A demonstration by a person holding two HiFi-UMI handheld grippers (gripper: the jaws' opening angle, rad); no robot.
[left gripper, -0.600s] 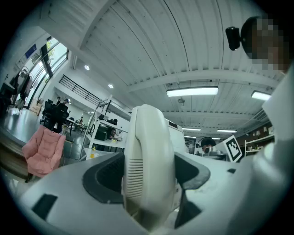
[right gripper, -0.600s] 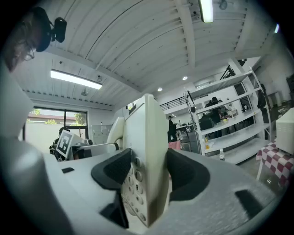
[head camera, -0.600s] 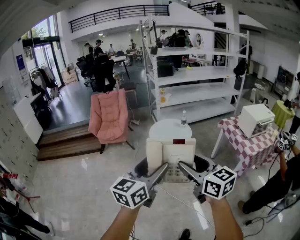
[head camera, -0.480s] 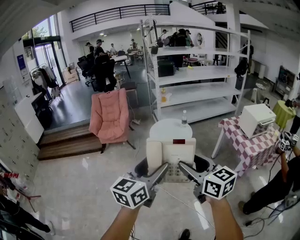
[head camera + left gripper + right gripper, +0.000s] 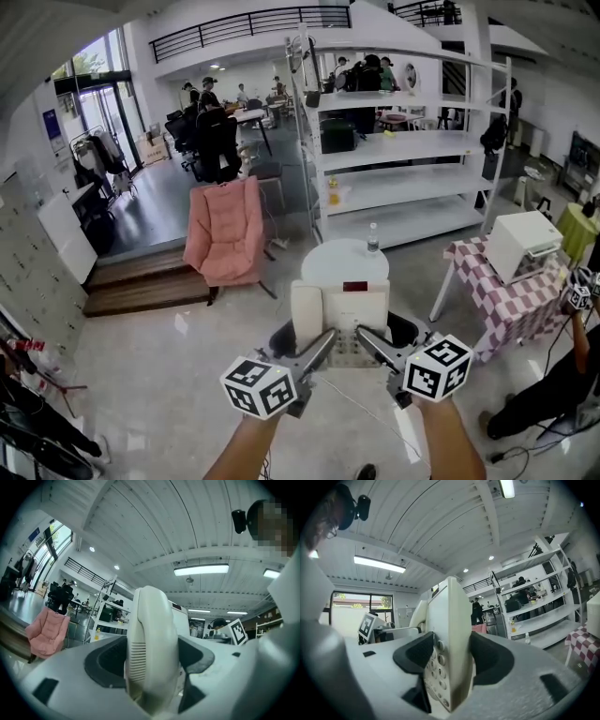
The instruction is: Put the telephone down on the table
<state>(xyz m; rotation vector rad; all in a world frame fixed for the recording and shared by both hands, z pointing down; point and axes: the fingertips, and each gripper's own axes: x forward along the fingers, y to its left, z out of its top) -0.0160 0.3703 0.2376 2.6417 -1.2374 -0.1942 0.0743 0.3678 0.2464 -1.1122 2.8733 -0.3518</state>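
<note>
Glossy pale floor (image 5: 141,375) close below, catching the ceiling lights. Above it, held in mid-air and clear of any bench, cream telephone (image 5: 342,307) with keypad facing up, left hand-held gripper (image 5: 324,337) pinching the handset side and right hand-held gripper (image 5: 364,334) pinching the keypad edge. Just beyond, round white bench (image 5: 342,261) with a small bottle (image 5: 372,239) near its far rim, then pink chair (image 5: 223,234) to the left, checked-cloth bench (image 5: 497,286) to the right, and tall white shelving (image 5: 403,150) farthest back.

The head view looks steeply down on the left tool (image 5: 323,339), right tool (image 5: 367,337) and telephone (image 5: 342,305). Each tool view rides close behind its jaws, facing far; all share the telephone and shelves (image 5: 412,148).
</note>
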